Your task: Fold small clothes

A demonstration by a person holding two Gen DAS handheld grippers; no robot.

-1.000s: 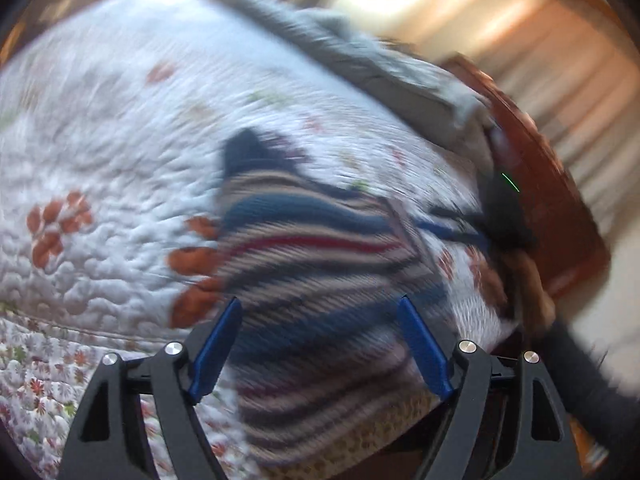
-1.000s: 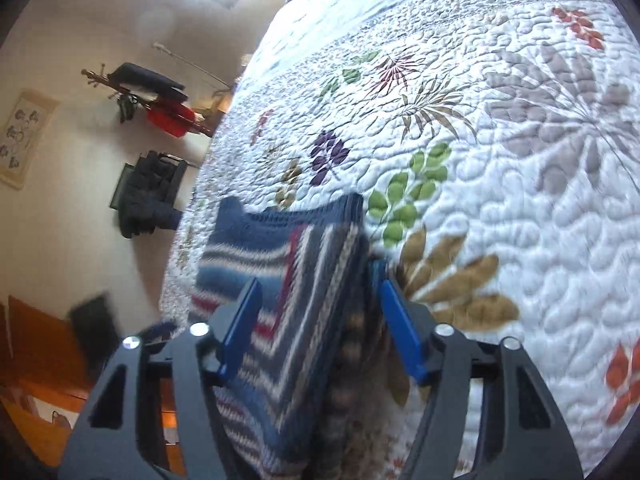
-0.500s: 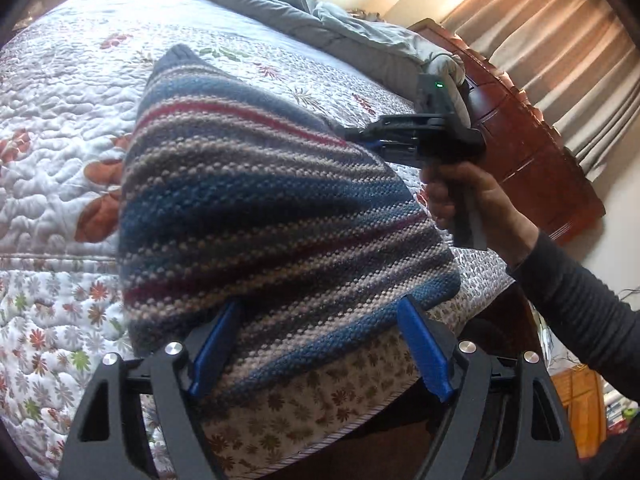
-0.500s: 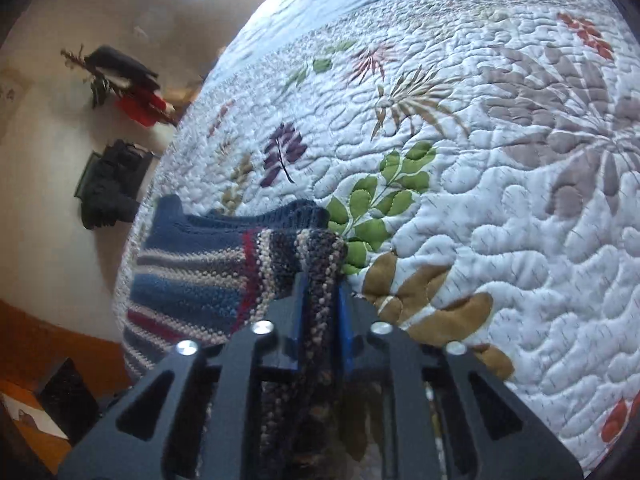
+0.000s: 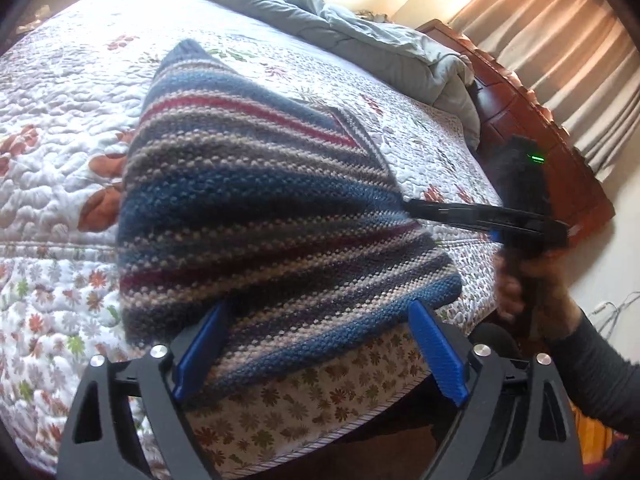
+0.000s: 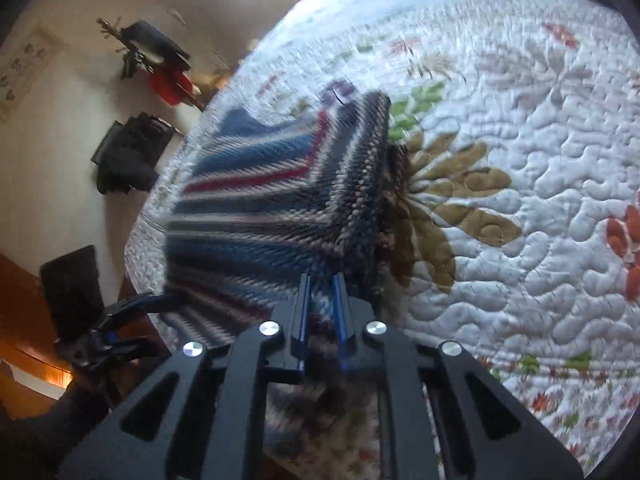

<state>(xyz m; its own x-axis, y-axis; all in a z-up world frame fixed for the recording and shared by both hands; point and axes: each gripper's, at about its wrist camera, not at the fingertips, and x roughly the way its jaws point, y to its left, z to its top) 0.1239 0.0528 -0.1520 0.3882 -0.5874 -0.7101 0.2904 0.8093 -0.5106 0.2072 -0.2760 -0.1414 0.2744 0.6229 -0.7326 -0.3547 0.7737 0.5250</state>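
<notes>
The right gripper [image 6: 320, 300] is clamped on one edge of the striped knit garment [image 5: 260, 208], lifting that edge off the floral quilt [image 5: 60, 80]. The left gripper [image 5: 316, 344] stands with its jaws spread wide, the garment's lower hem between its blue fingers [image 5: 436, 354]. The garment lies at 12 o'clock from both grippers, near the quilt's edge.

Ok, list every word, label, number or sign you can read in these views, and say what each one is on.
No readable text in either view.
Framed picture on the wall: small dark marks, too blurred to tell whether they are writing.
Right gripper, shut on the striped sweater: a green light on its body, no characters.
Floral quilt: leaf and flower pattern only.
</notes>
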